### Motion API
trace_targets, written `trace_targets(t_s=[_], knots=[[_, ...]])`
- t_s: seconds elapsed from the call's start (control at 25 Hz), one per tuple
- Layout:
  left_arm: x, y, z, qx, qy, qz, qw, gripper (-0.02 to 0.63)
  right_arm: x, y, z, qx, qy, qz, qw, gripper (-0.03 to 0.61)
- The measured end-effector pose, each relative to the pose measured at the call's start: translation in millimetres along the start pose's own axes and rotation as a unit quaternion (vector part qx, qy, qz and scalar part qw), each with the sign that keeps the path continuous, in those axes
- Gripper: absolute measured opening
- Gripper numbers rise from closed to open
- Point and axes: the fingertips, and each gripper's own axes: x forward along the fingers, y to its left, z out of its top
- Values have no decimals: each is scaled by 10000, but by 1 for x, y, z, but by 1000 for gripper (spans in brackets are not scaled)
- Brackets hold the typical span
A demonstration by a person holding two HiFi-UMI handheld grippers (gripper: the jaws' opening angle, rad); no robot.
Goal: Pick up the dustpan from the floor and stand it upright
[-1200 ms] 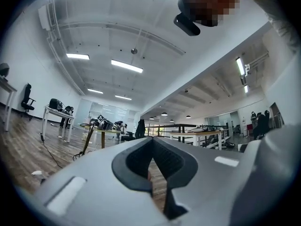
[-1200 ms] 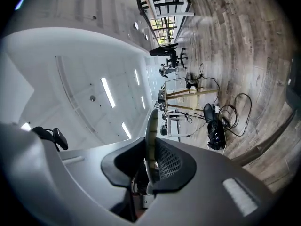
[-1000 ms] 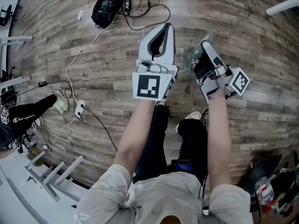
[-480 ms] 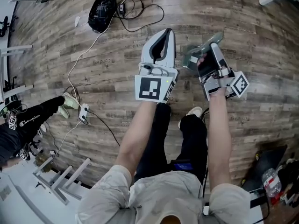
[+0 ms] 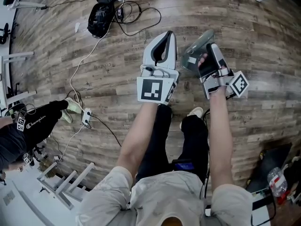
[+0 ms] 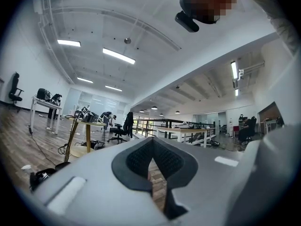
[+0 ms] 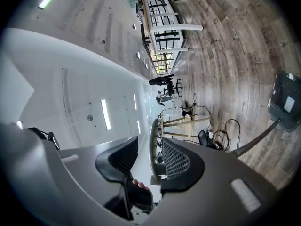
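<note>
The dustpan [image 5: 194, 54] is a grey-green translucent piece above the wooden floor, seen from above right beside my right gripper [image 5: 208, 51]. In the right gripper view its thin curved edge [image 7: 152, 145] runs between the pads, close to the right-hand pad [image 7: 181, 163]. That gripper's jaws are opening, with a wide gap on the other side of the edge. My left gripper [image 5: 164, 37] hangs just left of the dustpan, apart from it. Its pads [image 6: 141, 161] meet with nothing between them. The dustpan's lower part is hidden.
A black bag with tangled cables [image 5: 101, 18] lies at the far left. A white cable runs to a power strip [image 5: 86, 117]. Another person's leg and shoe [image 5: 70, 106] reach in at left. White frame legs [image 5: 66, 182] stand at lower left, a bottle [image 5: 277, 179] at lower right.
The right gripper's jaws have spread apart around the dustpan's edge. Both grippers have travelled over the floor, and the bag and cables have slid towards the top left.
</note>
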Motion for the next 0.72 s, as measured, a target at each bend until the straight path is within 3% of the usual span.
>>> trace_targets(t_s=[0.2, 0.36, 0.48, 0.72], knots=[[-1, -36, 44, -4, 7, 33, 10000, 20, -22, 50, 14, -124, 18, -158, 9998, 131], [-12, -79, 99, 26, -26, 27, 10000, 18, -44, 120, 13, -738, 257, -326, 9964, 53], [-25, -106, 157, 37, -78, 22, 10000, 18, -52, 193, 8, -1215, 360, -371, 9912, 7], [-59, -154, 302, 17, -112, 112, 9999, 18, -67, 364, -14, -2184, 460, -498, 9735, 5]])
